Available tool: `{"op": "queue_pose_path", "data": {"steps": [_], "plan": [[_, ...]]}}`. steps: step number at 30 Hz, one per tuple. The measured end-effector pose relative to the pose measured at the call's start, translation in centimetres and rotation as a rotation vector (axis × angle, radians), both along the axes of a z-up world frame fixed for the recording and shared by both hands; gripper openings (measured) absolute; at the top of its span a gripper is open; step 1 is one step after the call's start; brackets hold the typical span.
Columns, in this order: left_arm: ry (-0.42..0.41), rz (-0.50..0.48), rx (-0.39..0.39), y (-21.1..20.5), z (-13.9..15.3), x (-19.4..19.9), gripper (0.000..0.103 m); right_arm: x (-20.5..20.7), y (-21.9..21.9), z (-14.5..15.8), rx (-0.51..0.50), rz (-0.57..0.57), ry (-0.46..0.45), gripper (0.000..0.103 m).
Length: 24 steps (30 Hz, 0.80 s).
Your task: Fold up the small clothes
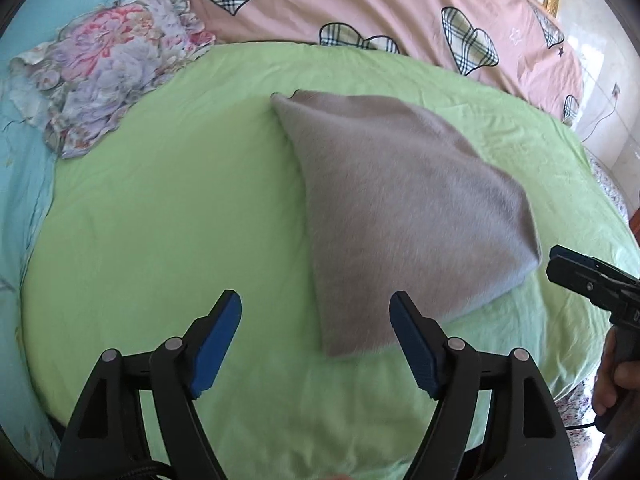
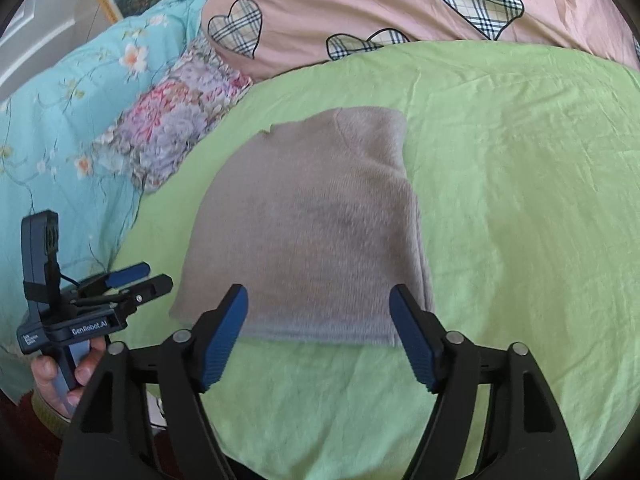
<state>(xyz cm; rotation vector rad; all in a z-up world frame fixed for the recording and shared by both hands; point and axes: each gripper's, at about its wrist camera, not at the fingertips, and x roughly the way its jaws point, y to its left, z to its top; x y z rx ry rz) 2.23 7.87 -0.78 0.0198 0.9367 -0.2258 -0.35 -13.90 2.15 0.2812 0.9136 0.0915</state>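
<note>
Knitwear is what the task turns on here: a small grey-beige garment (image 2: 308, 232) lies folded on the green sheet (image 2: 520, 200), near the middle of the bed, with a floral cloth (image 2: 176, 132) off to its far left and a pink heart-print quilt (image 2: 360, 4) behind it. It looks soft, light and limp, with a fuzzy nap that should give the pads good friction; it would sag and slump rather than hold a shape when lifted, so a one-point pinch would likely let the layers slide apart. The nearer edge appears to be a stack of layers, though blur makes the count uncertain. Best holds are probably the two near corners, pinched through all layers at once.

Left gripper (image 1: 316, 320) hovers above the sheet just left of the garment's near corner, jaws spread wide with nothing between them. Right gripper (image 2: 318, 312) hangs over the near hem, jaws likewise parted and empty, pads clear of the cloth.
</note>
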Motion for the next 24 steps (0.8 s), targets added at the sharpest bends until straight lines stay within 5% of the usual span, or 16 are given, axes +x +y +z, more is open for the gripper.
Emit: {"op": "queue_pose_path", "data": {"steps": [9, 24], "plan": [[-0.002, -0.016, 0.140, -0.6, -1.6, -3.3, 0.082, -2.5, 1.9, -1.1, -0.079, 0.073, 0.042, 0.088], [-0.006, -0.028, 0.166, -1.8, -1.1, -3.4, 0.083, -2.9, 2.4, -1.4, -0.135, 0.065, 0.024, 0.097]]}}
